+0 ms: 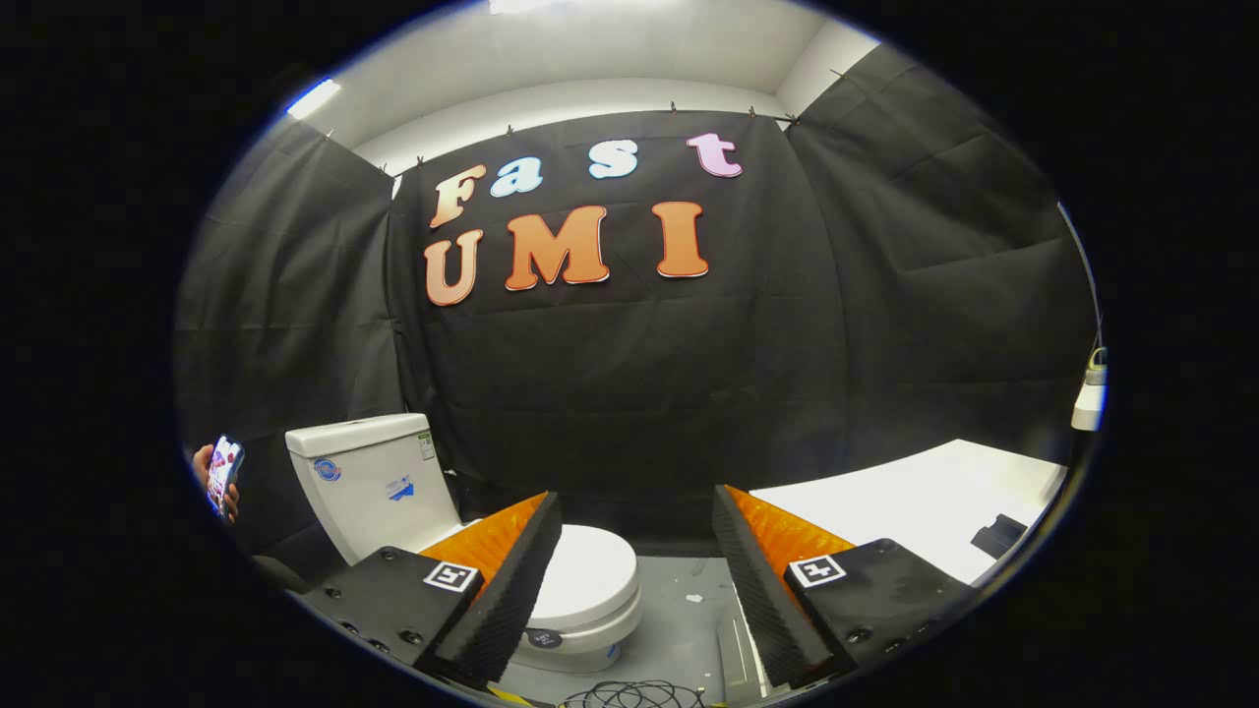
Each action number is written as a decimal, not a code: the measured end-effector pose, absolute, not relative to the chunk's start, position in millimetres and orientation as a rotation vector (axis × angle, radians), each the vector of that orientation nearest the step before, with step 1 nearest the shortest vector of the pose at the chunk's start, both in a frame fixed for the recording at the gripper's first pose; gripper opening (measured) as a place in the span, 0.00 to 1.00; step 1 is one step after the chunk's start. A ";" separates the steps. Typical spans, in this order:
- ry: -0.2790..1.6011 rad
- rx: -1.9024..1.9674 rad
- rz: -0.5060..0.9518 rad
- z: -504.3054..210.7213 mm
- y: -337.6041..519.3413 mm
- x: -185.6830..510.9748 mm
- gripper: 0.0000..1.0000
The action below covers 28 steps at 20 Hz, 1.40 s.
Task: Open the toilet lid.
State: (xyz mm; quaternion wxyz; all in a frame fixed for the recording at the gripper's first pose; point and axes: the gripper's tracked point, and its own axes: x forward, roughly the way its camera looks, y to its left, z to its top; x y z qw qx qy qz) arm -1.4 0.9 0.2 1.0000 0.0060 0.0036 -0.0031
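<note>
Hand-held gripper (637, 551) is open, its 2 fingers spread wide apart w/ nothing between them, held in the air above the grey floor (679, 615). A square black-and-white marker sits on top of each finger.

White ceramic toilet (580, 629) stands on the floor just ahead of the left finger, which partly covers it. Its white oval plastic toilet lid (590, 575) is down, lying flat on the seat; not touched by either finger. A small dark round sticker is on the front rim of the bowl. Behind the lid rises the white rectangular cistern (374, 487), w/ its flat cover on top and a few small stickers on its front and side, backed against the black cloth wall.

Beyond the right finger is a white flat-topped counter (915, 501), well apart from the toilet, w/ a small black flat item (998, 536) near its right edge; can't tell what it is.

Left of the cistern, a person's hand (205, 472) holds a phone (224, 472) upright.

Tangle of thin black cable (634, 696) lies on the floor below the gap between the fingers.
</note>
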 end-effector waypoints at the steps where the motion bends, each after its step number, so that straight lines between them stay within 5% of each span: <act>1: 0.004 0.012 -0.008 1.8 0.6 -1.3 0.99; 18: -0.023 0.056 0.137 7.2 106.9 20.4 0.99; 28: 0.101 0.118 0.240 -74.0 167.2 47.6 0.99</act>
